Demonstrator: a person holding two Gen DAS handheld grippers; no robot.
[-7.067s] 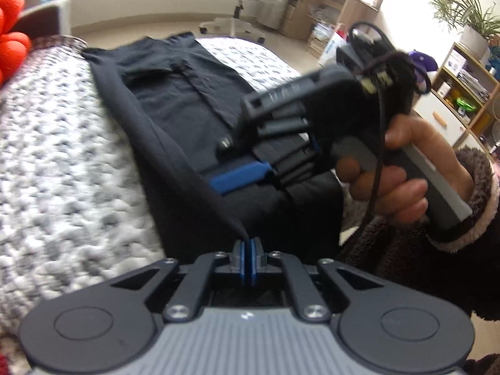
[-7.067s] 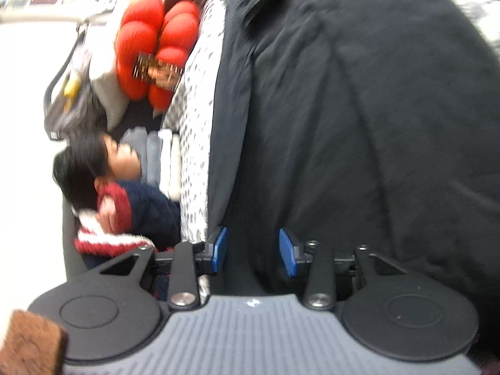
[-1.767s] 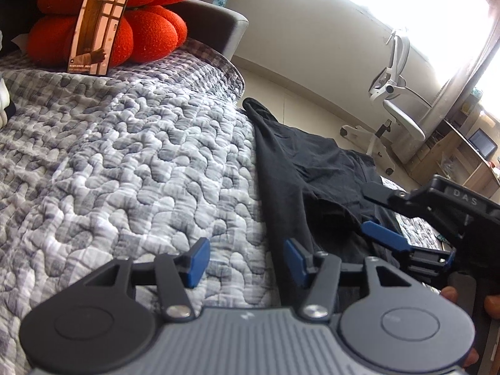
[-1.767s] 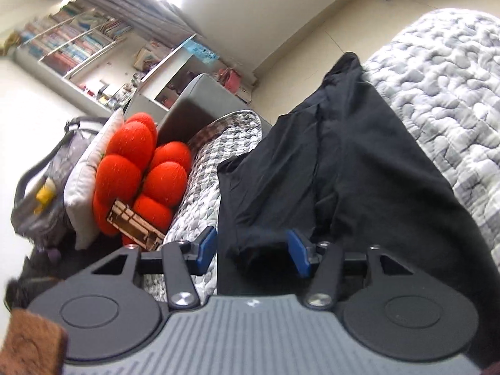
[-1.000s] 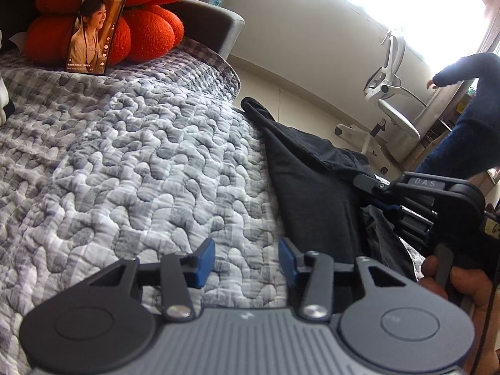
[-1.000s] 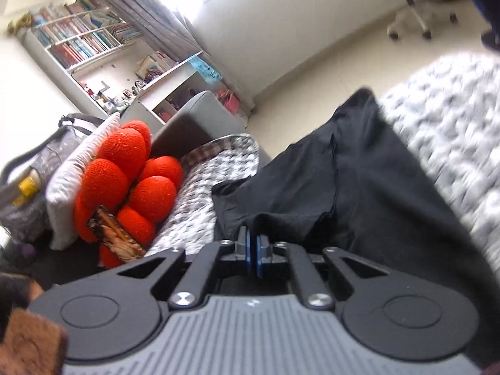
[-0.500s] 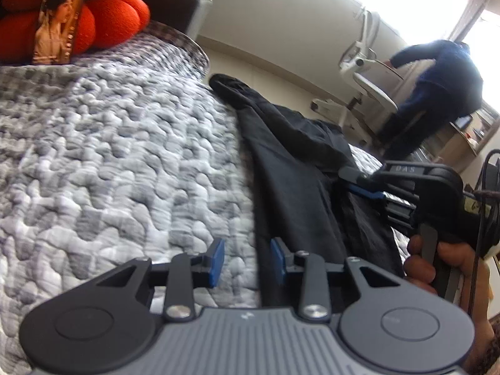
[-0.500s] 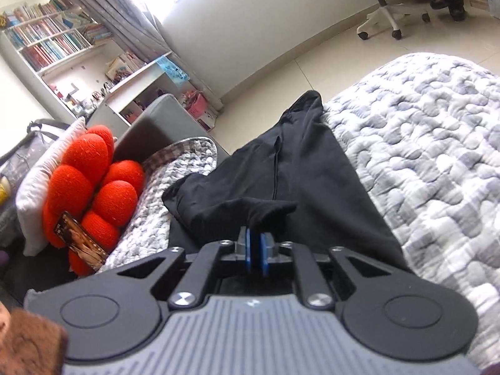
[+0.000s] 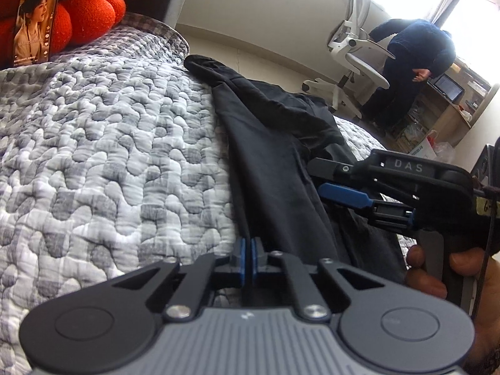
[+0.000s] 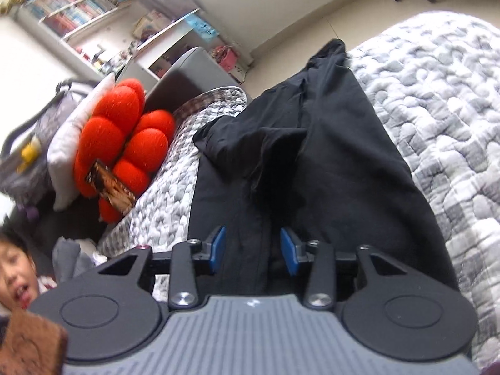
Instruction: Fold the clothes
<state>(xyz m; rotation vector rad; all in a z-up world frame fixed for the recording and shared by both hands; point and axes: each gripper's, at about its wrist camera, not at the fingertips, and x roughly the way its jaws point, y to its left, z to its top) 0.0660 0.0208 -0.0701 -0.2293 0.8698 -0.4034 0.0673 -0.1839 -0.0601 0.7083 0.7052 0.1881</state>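
Observation:
A black garment (image 9: 275, 162) (image 10: 315, 162) lies lengthwise on a grey and white quilt (image 9: 103, 156) (image 10: 443, 93), folded into a long strip with a sleeve doubled over its middle. My left gripper (image 9: 249, 251) is shut on the garment's near left edge, its blue pads pinching the fabric. My right gripper (image 10: 253, 250) hangs just over the garment's near end, its jaws opening, the blue pads apart and off the cloth. In the left wrist view the right gripper (image 9: 343, 192) shows from the side, held in a hand (image 9: 437, 278).
An orange flower cushion (image 9: 81, 9) (image 10: 125, 137) with a phone (image 9: 34, 20) propped on it sits at the bed's head. A person in dark blue (image 9: 406, 72) stands by a white office chair (image 9: 353, 50) and a desk. Bookshelves (image 10: 81, 12) line the far wall.
My left gripper closed on the garment's edge. My right gripper let go of the sleeve fold, which now lies on the garment, and its pads spread apart. The person by the chair came into view.

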